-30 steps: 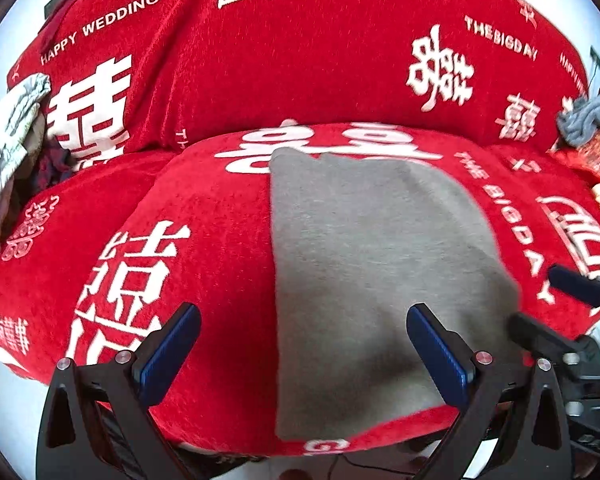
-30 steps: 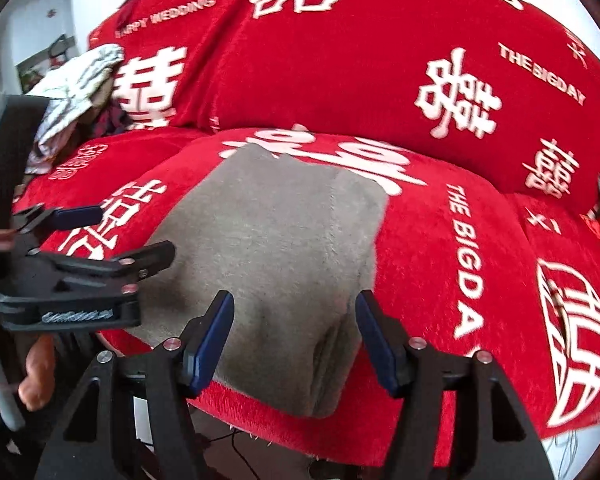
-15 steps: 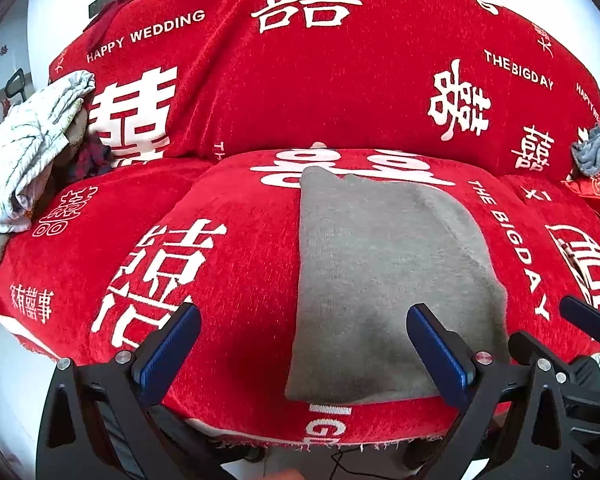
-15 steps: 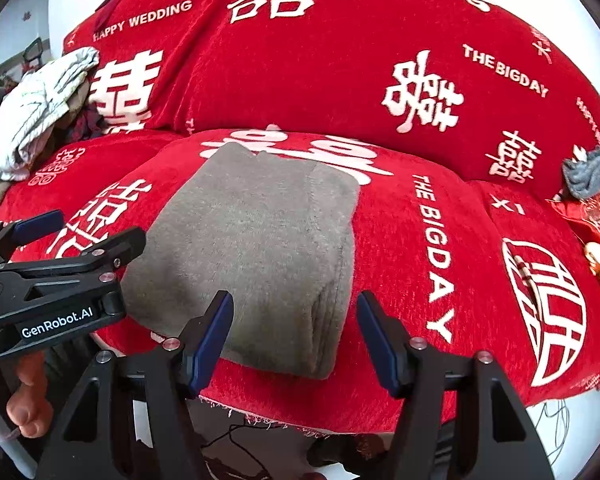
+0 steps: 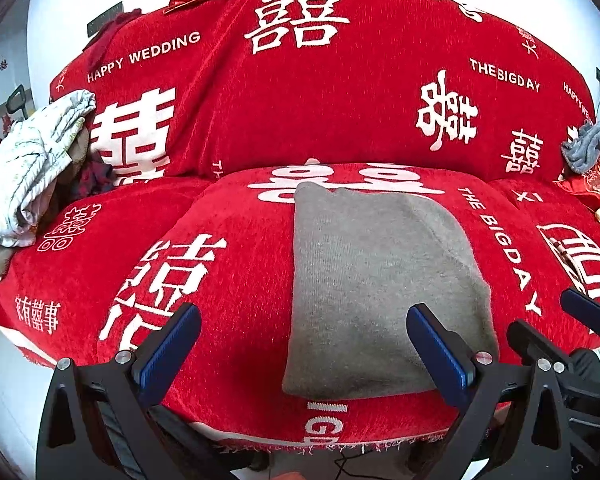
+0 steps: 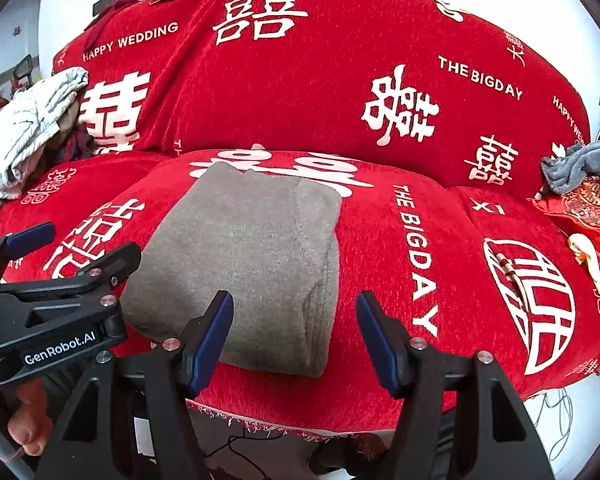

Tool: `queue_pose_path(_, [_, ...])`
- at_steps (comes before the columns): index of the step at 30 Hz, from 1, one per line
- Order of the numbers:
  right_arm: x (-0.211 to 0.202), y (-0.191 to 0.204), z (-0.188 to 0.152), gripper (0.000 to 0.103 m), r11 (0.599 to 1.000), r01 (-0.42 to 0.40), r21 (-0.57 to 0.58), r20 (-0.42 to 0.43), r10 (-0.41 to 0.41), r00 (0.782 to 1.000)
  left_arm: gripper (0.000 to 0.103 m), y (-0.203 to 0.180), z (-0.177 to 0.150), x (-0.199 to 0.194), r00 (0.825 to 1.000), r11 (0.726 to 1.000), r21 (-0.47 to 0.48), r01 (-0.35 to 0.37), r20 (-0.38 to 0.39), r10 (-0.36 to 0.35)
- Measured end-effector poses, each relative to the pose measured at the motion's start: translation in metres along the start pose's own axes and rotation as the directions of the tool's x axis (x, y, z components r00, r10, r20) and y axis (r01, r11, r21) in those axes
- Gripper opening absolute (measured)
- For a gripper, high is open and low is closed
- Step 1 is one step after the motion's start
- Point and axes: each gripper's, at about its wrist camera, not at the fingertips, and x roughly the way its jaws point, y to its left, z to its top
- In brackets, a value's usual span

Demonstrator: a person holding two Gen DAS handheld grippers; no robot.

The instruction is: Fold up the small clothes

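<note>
Folded grey garment on red sofa seat; both grippers drawn back, empty.

Item: grey garment (image 5: 376,288), a neat folded rectangle with stacked layers showing along its right edge, lying flat at the centre of the sofa (image 5: 340,92) seat cushion. Left gripper (image 5: 304,344): jaws wide, nothing between them, its right finger over the garment's near edge at 5 o'clock of the cloth, not pressing it. Right gripper (image 6: 296,336): jaws wide, empty, straddling the garment's near right corner. Change: against a second ago both grippers have pulled back and up from the garment, which now shows smaller and whole, its shape unaltered. Reading: this piece appears finished. Remaining stock: pale crumpled clothes (image 5: 24,184) at 9 o'clock, grey-blue cloth (image 6: 580,168) at 3 o'clock, likely next.
</note>
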Motion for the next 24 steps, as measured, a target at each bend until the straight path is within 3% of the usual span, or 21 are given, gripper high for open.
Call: queue_pose_path(24, [-0.0089,0.0046,-0.0011,0.067,1.000,0.006,-0.013,0.017,-0.005,1.000,0.103,-0.0005,0.0021,-0.0094,1.000,1.000,0.001,-0.016,0.020,0.016])
